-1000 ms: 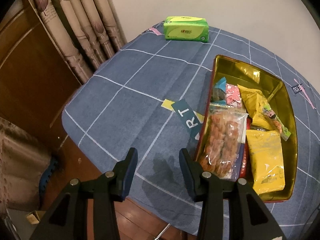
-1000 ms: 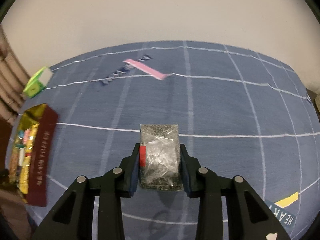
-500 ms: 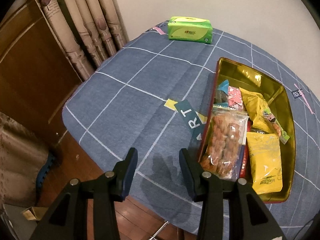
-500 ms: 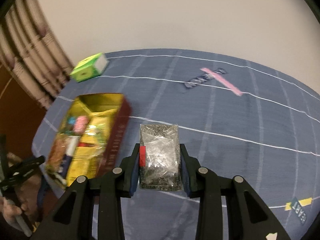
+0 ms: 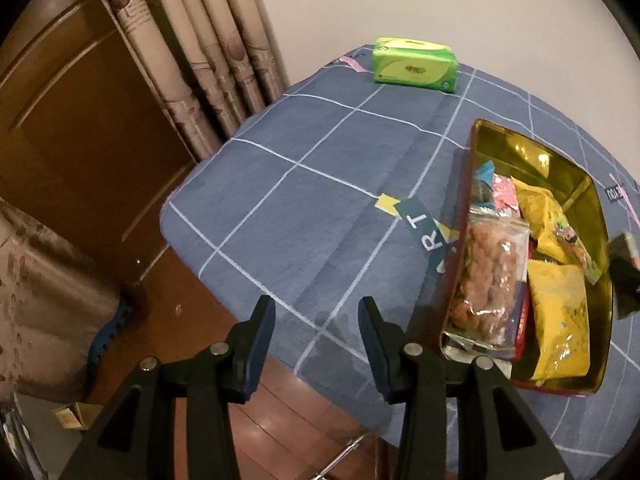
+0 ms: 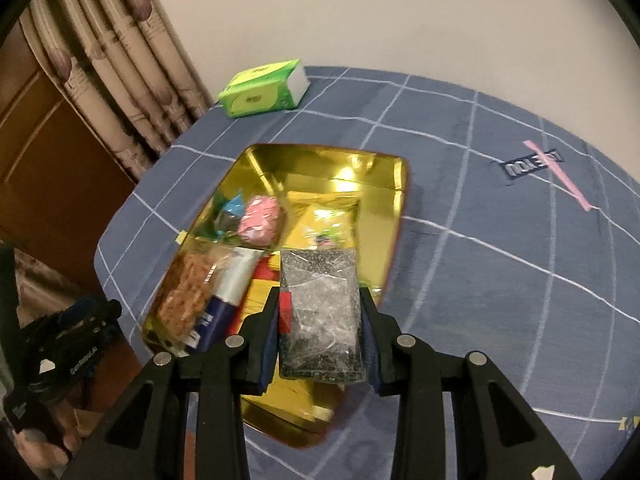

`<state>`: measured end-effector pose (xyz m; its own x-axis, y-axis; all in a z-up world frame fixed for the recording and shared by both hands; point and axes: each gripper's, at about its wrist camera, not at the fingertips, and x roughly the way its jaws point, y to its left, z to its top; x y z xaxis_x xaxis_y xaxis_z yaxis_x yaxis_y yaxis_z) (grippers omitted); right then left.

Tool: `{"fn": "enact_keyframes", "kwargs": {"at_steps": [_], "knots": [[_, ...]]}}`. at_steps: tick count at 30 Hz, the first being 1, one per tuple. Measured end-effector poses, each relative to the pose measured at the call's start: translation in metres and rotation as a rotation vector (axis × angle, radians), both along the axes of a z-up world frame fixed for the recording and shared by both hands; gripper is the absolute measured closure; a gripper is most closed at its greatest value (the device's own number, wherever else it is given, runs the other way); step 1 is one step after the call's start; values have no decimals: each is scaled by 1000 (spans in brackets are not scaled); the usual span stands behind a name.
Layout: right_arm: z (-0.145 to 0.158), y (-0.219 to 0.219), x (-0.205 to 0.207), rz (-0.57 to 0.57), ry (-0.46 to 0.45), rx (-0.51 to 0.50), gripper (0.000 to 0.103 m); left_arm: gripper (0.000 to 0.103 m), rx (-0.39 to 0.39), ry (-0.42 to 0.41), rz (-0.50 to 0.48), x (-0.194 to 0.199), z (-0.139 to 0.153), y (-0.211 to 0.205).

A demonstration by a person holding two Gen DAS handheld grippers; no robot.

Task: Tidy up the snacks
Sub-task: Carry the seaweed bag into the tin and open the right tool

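Note:
A gold-lined tin box (image 6: 402, 184) with red outer walls sits on the blue checked tablecloth and holds several snack packs: a clear bag of brown snacks (image 5: 490, 276), yellow packets (image 5: 560, 320) and a pink pack (image 6: 260, 222). My right gripper (image 6: 320, 322) is shut on a clear packet of dark speckled snack (image 6: 320, 304) and holds it above the box's near half. That packet also shows at the right edge of the left wrist view (image 5: 624, 268). My left gripper (image 5: 316, 336) is open and empty above the table's edge, left of the box (image 5: 592, 184).
A green tissue pack (image 5: 414, 66) lies at the table's far edge near the curtains (image 5: 192, 52). It also shows in the right wrist view (image 6: 264, 90). A wooden door and floor lie left of the table. The wall is behind the table.
My right gripper has swung left with the packet, from over bare tablecloth to above the box. My left gripper has drifted slightly back and left and stays open.

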<state>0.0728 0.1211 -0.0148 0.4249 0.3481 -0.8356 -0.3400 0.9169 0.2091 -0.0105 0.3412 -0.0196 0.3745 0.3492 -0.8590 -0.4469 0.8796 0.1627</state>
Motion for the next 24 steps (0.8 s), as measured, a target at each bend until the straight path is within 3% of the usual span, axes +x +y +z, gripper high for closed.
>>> {"fn": "enact_keyframes", "kwargs": {"at_steps": [9, 24], "knots": [[-15, 31, 4, 11, 0, -67, 70, 59, -1, -3, -21, 1, 1, -5], [-33, 41, 17, -10, 1, -117, 70, 59, -25, 2, -58, 4, -1, -13]]}}
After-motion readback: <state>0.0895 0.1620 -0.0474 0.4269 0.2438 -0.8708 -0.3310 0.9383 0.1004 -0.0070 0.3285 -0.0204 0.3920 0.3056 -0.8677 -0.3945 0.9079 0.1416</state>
